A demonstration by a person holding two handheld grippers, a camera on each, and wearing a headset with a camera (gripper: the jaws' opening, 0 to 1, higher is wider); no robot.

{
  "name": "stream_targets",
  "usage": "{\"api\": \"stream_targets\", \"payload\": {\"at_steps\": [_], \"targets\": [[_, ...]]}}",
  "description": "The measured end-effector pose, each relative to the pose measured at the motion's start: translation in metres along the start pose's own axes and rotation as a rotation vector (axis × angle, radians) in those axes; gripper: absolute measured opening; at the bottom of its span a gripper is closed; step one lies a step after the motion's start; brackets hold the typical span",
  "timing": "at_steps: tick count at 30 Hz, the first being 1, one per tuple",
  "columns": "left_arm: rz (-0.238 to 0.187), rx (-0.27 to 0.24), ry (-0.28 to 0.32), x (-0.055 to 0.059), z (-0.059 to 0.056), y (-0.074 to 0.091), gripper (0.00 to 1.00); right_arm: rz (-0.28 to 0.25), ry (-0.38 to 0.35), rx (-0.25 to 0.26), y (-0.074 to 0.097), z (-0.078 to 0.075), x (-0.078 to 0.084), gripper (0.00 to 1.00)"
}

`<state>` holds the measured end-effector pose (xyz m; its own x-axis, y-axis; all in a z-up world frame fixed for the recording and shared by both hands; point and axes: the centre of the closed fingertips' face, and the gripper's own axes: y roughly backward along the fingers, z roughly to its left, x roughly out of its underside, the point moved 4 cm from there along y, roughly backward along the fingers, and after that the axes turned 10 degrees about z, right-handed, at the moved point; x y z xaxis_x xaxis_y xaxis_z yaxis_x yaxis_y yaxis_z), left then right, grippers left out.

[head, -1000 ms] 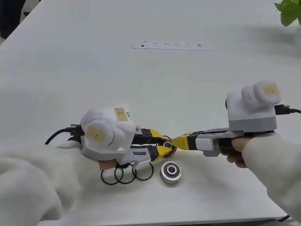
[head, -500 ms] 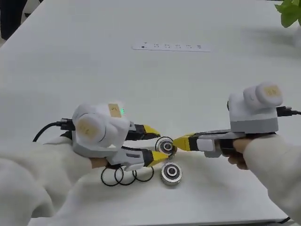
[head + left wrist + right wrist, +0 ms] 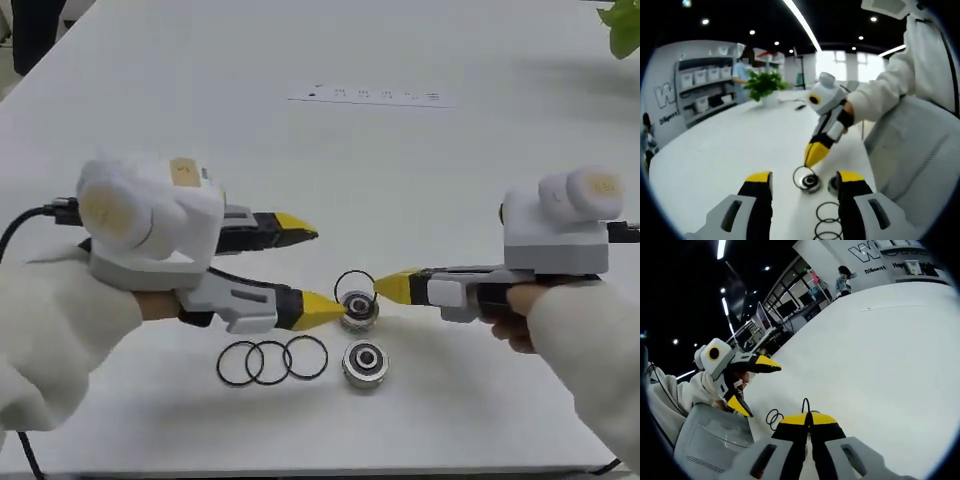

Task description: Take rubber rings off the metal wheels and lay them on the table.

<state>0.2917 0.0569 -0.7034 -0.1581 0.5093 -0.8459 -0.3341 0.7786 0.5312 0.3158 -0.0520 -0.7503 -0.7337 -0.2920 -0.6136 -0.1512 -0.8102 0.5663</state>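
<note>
Ring (image 3: 353,271) in right gripper (image 3: 379,288), left gripper (image 3: 328,272) spread

Head view is bright and even, lit from overhead, so the white table (image 3: 450,180) nearly washes out at the far end. Just soft, faint shadows under the wheel (image 3: 364,363). The thin ring (image 3: 354,271) pinched by the right gripper (image 3: 380,287) stays crisp against all that white. Plant (image 3: 625,30) far right is blurry. Both gripper views are heavy fisheye, edges bending hard. Dark ceiling there, strip light (image 3: 802,22) glaring, window (image 3: 840,65) blown out, near jaws soft.
</note>
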Motion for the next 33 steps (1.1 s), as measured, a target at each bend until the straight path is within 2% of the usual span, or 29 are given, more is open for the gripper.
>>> {"api": "stream_targets", "payload": {"at_steps": [6,14,19,23,26,33], "targets": [[-0.01,-0.04,0.013,-0.002,-0.003,0.028,0.59,-0.004,0.009,-0.027,-0.001,0.006,-0.001,0.0],[0.019,-0.103,0.012,0.007,-0.007,0.061,0.64,0.009,0.02,-0.062,-0.006,0.018,0.0,0.0],[0.006,-0.139,0.05,0.012,-0.011,0.08,0.67,0.035,0.033,-0.089,-0.01,0.027,0.004,0.0],[0.012,-0.185,0.09,0.02,-0.014,0.094,0.67,0.063,0.039,-0.101,-0.015,0.031,0.009,0.0],[-0.003,-0.196,0.12,0.024,-0.021,0.101,0.69,0.092,0.045,-0.104,-0.019,0.033,0.014,0.0],[0.013,-0.237,0.174,0.041,-0.027,0.111,0.68,0.151,0.06,-0.112,-0.027,0.038,0.024,0.0]]}}
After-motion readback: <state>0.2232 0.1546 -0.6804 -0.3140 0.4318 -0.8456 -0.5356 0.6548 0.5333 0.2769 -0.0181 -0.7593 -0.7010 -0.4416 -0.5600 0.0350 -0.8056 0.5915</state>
